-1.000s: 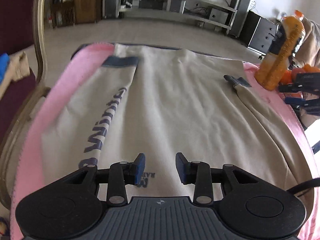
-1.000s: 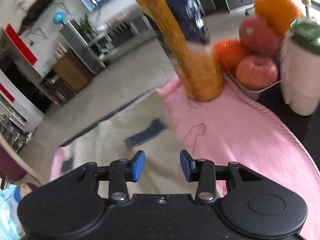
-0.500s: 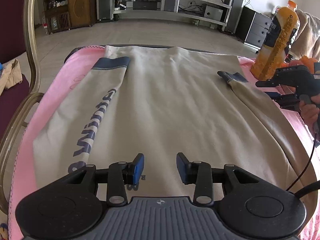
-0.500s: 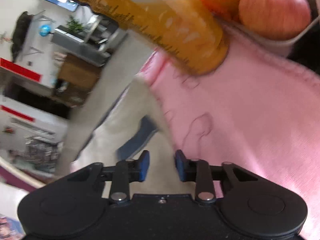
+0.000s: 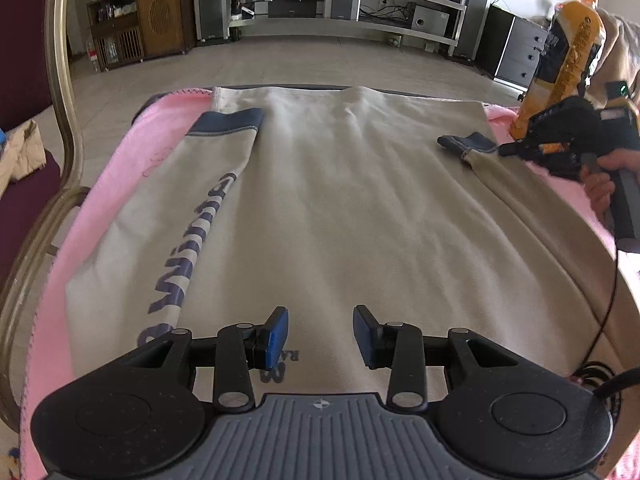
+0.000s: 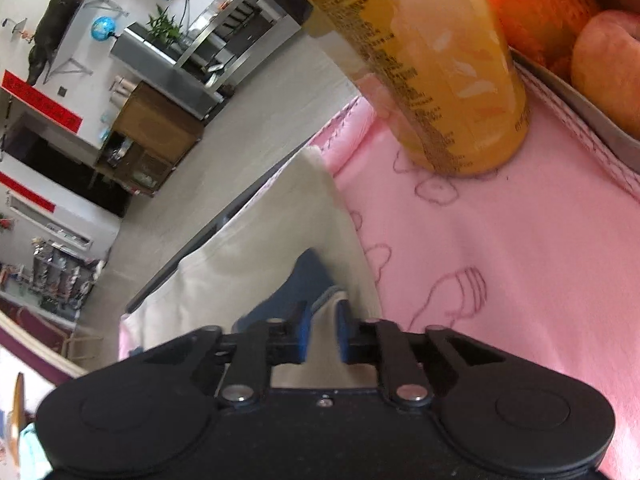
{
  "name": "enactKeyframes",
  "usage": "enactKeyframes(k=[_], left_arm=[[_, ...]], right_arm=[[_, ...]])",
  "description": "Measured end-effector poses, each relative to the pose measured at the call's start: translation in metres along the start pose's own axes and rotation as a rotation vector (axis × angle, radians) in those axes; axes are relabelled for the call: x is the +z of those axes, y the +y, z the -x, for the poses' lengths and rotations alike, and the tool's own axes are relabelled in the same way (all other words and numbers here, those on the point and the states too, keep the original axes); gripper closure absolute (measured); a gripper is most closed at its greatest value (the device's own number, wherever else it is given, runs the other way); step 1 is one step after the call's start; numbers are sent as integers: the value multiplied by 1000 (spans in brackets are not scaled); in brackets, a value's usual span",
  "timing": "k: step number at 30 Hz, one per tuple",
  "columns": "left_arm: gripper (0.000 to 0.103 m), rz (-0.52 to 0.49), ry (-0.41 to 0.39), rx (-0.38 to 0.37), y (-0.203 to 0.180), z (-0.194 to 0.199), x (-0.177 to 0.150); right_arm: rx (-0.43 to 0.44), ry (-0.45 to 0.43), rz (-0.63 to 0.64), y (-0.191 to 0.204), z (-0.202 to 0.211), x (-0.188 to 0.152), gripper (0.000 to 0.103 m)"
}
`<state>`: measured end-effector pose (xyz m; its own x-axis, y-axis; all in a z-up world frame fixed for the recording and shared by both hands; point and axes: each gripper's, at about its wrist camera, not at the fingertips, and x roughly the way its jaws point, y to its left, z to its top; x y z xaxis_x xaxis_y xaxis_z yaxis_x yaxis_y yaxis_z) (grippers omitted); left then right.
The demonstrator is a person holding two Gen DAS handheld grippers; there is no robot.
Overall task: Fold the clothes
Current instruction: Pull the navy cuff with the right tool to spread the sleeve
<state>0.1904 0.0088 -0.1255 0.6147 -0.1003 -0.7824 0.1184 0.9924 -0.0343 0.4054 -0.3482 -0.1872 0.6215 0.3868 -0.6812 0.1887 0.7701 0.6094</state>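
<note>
A beige sweatshirt [image 5: 352, 200] lies flat on a pink blanket [image 5: 100, 200]. Its left sleeve [image 5: 192, 232], with a blue cuff and blue lettering, is folded in along the body. My left gripper [image 5: 320, 334] is open and empty above the near edge of the shirt. My right gripper [image 6: 322, 330] has its jaws closed to a narrow gap around the right sleeve, just behind its blue cuff [image 6: 296, 292]. In the left wrist view the right gripper [image 5: 504, 150] is at that cuff [image 5: 466, 144], at the shirt's far right.
An orange juice bottle [image 6: 436, 72] stands on the blanket just right of the right gripper, also in the left wrist view [image 5: 556, 72]. A metal tray [image 6: 592, 120] of apples and oranges is behind it. A gold chair frame [image 5: 60, 92] borders the left side.
My right gripper has moved down to the right sleeve cuff and narrowed its jaws around the sleeve. My left gripper has stayed open over the shirt's near edge.
</note>
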Motion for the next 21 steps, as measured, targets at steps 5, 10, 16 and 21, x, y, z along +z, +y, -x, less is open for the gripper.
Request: enactKeyframes(k=[5,10,16,21], left_arm=[[66,-43,-59,9,-7,13,-1],[66,-95,-136,-7,-19,35,-7],[66,-101,-149,-67,-37,59,-27],[66,-96,-145,-119,-55,80,-48]], right_arm=[[7,-143,69,19,55,-14,101],[20,-373,88,38,170,-43,101],[-48,-726,-46,-6,313,-108,101],[-203,-804,-163,-71,347,-108,101]])
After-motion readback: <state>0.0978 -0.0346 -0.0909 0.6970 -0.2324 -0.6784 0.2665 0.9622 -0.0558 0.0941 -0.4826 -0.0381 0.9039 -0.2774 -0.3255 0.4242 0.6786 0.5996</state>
